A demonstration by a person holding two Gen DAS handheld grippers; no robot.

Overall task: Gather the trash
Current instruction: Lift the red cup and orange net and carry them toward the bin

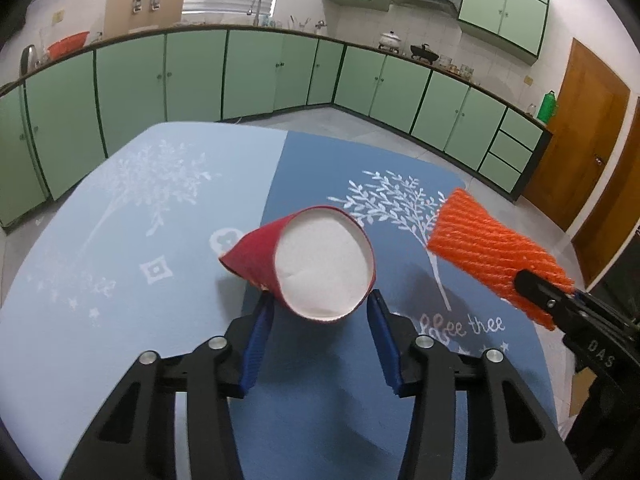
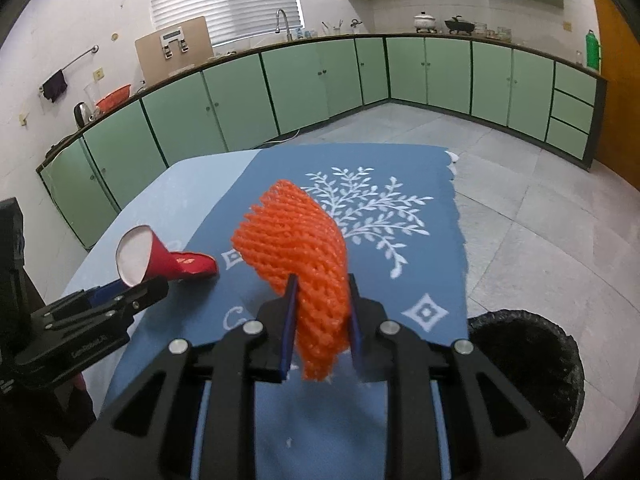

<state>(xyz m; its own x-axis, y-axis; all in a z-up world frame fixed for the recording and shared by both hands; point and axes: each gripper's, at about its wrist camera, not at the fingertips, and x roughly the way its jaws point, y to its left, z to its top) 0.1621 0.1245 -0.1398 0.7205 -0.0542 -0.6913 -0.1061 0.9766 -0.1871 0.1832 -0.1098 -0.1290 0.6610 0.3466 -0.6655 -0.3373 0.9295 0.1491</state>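
Here the left gripper [image 1: 320,312] has its jaws apart around the rim of the red paper cup [image 1: 304,264], which lies on its side on the counter [image 1: 120,280]. The right gripper [image 2: 322,312] has its jaws clamped on the orange foam net [image 2: 300,248], held above the counter, with the black trash bin [image 2: 532,364] near on the right.

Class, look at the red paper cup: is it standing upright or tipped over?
Tipped: the red paper cup lies sideways, its mouth facing the left gripper.

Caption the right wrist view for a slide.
Right tongs grip orange foam net above table, bin alongside.
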